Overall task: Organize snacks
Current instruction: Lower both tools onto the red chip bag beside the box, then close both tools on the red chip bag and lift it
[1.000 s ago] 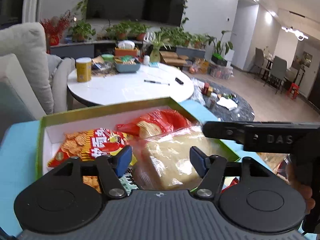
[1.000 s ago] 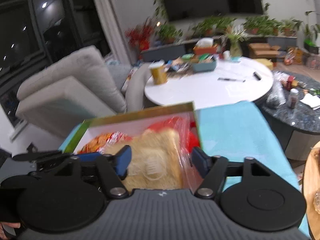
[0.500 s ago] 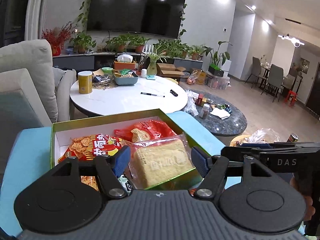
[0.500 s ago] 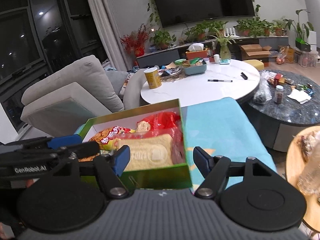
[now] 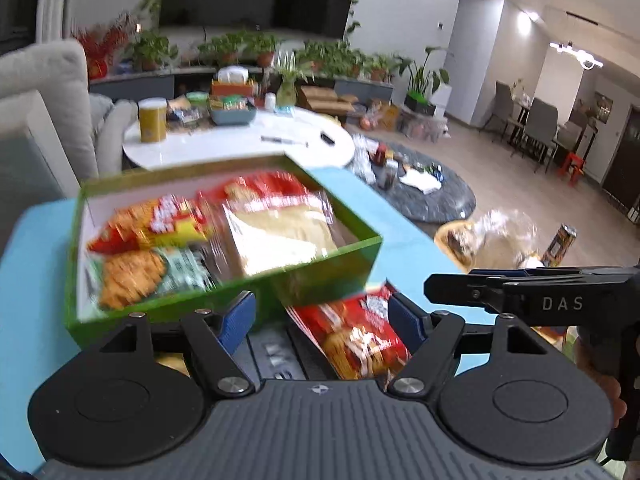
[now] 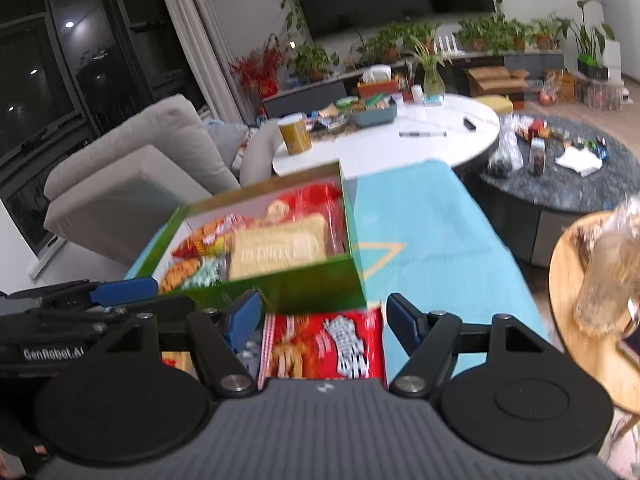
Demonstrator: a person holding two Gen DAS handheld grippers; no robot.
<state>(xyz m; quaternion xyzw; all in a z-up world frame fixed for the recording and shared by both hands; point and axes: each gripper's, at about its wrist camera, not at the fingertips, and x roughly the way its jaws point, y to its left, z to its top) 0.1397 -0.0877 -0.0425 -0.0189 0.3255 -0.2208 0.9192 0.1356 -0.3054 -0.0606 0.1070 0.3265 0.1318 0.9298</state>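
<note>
Nearest the left gripper (image 5: 322,314), a red snack packet (image 5: 352,336) now lies on the turquoise worktop (image 5: 40,240) between its blue fingers (image 5: 236,316), which are spreading apart and touch nothing; a second ago those fingers framed the box's contents instead, so the hand has drawn back. The right gripper (image 6: 322,314) has backed off likewise: its fingers (image 6: 404,316) stand half wide, the same gap as before, with the same red packet (image 6: 324,346) lying loose between them, no longer over the bread. Just beyond the packet sits the green box (image 5: 320,276), farther from both cameras than it was, holding a wrapped pale bread slab (image 5: 280,236) on the right, a red-orange cracker bag (image 5: 152,224) at left, a green-and-orange bag (image 5: 152,272) in front of that, and a red bag (image 5: 272,192) at the back. To the right stands a wooden side table (image 6: 580,320) with a clear plastic bag (image 6: 608,276). Farther off are the white round table (image 6: 400,148) and the yellow canister (image 6: 295,134).
</note>
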